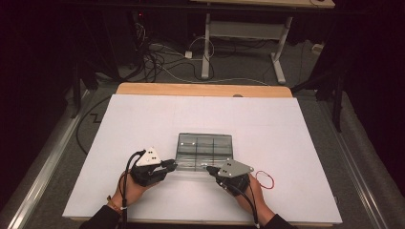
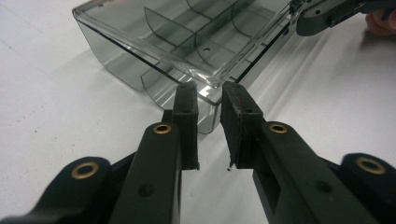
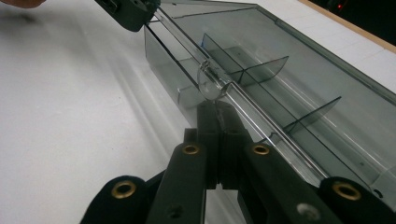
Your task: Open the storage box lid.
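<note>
A smoky clear plastic box (image 1: 204,145) with dividers inside lies on the white table near its middle front. Its clear lid (image 2: 187,32) covers it, and the front edge looks slightly raised off the base. My left gripper (image 1: 173,164) is at the box's front left corner. In the left gripper view its jaws (image 2: 208,91) stand apart on either side of the lid's corner, and the pads do not press on it. My right gripper (image 1: 209,168) is at the front edge, right of centre. Its jaws (image 3: 217,109) are closed together on the lid's small clear tab (image 3: 212,86).
A red rubber band (image 1: 265,179) lies on the table to the right of my right hand. The white sheet (image 1: 143,119) covers the table, with a wooden strip (image 1: 200,89) at the far edge. Cables and a desk frame (image 1: 239,33) are on the floor beyond.
</note>
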Available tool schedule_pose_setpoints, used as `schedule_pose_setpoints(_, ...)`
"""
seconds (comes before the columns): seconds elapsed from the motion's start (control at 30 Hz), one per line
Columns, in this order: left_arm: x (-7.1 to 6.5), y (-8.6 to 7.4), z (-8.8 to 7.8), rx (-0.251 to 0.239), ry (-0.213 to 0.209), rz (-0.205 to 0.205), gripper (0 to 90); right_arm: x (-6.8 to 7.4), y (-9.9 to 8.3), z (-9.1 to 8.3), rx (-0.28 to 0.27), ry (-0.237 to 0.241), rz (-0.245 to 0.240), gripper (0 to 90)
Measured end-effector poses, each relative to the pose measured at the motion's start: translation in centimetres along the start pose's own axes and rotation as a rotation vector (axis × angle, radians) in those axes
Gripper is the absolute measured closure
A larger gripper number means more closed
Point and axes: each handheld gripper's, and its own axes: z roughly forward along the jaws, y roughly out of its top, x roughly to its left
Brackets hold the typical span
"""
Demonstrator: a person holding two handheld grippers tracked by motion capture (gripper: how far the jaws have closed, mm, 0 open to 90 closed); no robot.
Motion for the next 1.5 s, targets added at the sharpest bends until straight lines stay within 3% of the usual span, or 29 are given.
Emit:
schedule_pose_setpoints(0.3,-0.3,0.5,0.3,-0.016,0.016,0.024,69.7,0.1,0.2,-0.5,-0.030,-0.039,-0.030,88.3)
schedule_pose_setpoints(0.47,-0.5,0.8,0.2,-0.034,0.030,0.033,69.8,0.2,0.4,-1.1,-0.038,-0.056,-0.056,75.1)
schedule_pose_setpoints(0.6,-0.5,0.9,0.2,-0.032,0.039,0.035,70.0,0.3,0.9,-2.3,-0.070,-0.095,-0.116,68.5)
schedule_pose_setpoints(0.8,-0.4,1.0,0.0,-0.035,0.063,0.040,70.0,-0.4,1.2,-4.2,-0.112,-0.167,-0.141,58.3)
schedule_pose_setpoints(0.93,-0.4,1.0,0.0,-0.039,0.068,0.041,70.0,-1.1,0.9,-4.5,-0.100,-0.198,-0.142,50.9)
schedule_pose_setpoints(1.0,-0.4,1.1,0.0,-0.034,0.072,0.047,70.0,-1.6,0.6,-4.5,-0.056,-0.241,-0.175,47.3)
schedule_pose_setpoints(1.13,-0.5,1.1,0.0,-0.037,0.075,0.050,70.0,-2.1,0.1,-4.3,-0.029,-0.272,-0.191,46.8)
schedule_pose_setpoints(1.27,-0.5,1.1,-0.1,-0.037,0.081,0.058,70.0,-2.7,-0.5,-3.9,0.011,-0.301,-0.178,52.6)
schedule_pose_setpoints(1.43,-0.6,1.2,-0.2,-0.049,0.104,0.072,69.8,-2.9,-0.5,-4.0,-0.001,-0.312,-0.179,59.0)
schedule_pose_setpoints(1.5,-0.6,1.2,-0.3,-0.049,0.119,0.078,68.6,-2.7,-0.3,-4.1,-0.018,-0.318,-0.178,65.5)
